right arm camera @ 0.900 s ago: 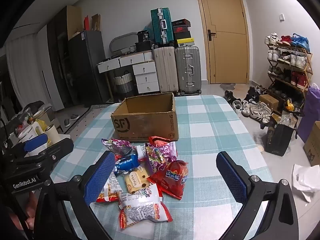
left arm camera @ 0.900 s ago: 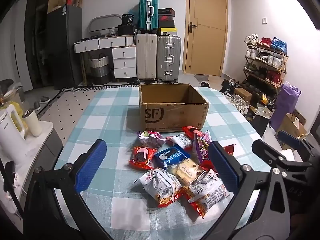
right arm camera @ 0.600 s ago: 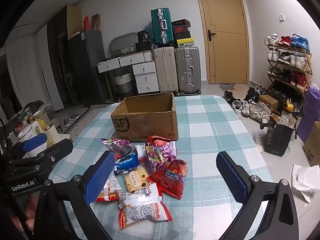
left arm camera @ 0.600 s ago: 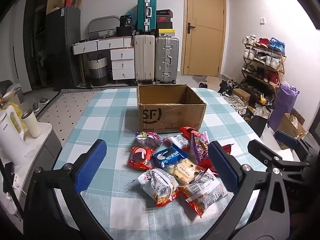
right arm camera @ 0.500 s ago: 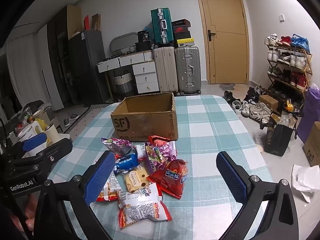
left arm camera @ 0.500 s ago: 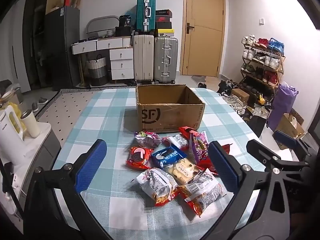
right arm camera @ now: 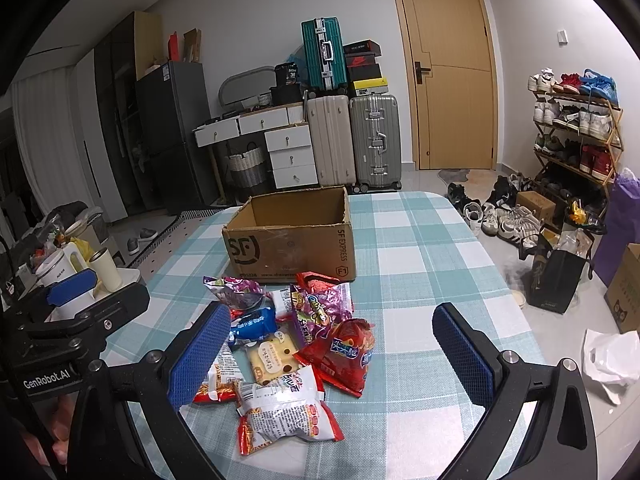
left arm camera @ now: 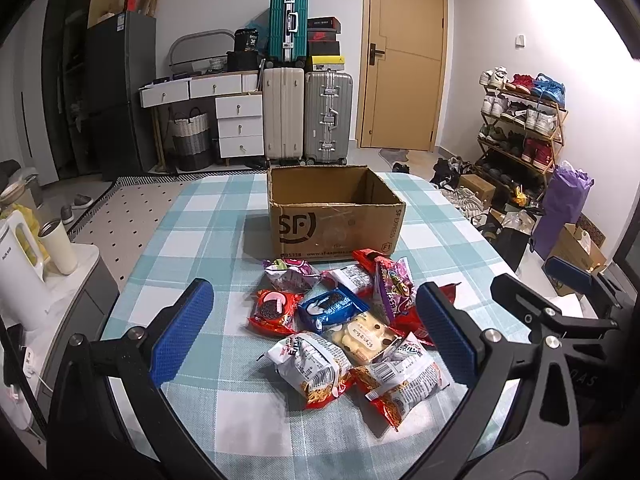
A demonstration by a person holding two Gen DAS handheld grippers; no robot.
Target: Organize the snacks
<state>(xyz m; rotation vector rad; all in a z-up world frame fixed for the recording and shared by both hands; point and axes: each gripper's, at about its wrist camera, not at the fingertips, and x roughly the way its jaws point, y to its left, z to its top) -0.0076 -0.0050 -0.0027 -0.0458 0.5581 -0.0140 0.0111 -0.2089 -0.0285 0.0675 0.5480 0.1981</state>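
Note:
A pile of snack packets (left arm camera: pixel 340 320) lies on the checked tablecloth, in front of an open, empty cardboard box (left arm camera: pixel 334 216) marked SF. The pile (right arm camera: pixel 288 344) and the box (right arm camera: pixel 292 236) also show in the right wrist view. The pile holds a blue Oreo packet (left arm camera: pixel 332 310), a red Oreo packet (left arm camera: pixel 274 312), a beige biscuit packet (left arm camera: pixel 366 338), purple packets and red-white noodle packets (left arm camera: pixel 312 368). My left gripper (left arm camera: pixel 312 332) is open and empty, above the near side of the pile. My right gripper (right arm camera: pixel 332 352) is open and empty, to the right of the left one.
The table (left arm camera: pixel 208 216) has rounded edges. A side counter with a white kettle (left arm camera: pixel 20 264) and a cup (left arm camera: pixel 60 246) stands to the left. Suitcases (left arm camera: pixel 306 116), drawers, a door and a shoe rack (left arm camera: pixel 520 128) stand beyond. Bags (right arm camera: pixel 556 276) sit on the floor at right.
The left gripper's view has shifted slightly; the box and pile sit a little further left and up in it. The right gripper has barely moved. Both stay open.

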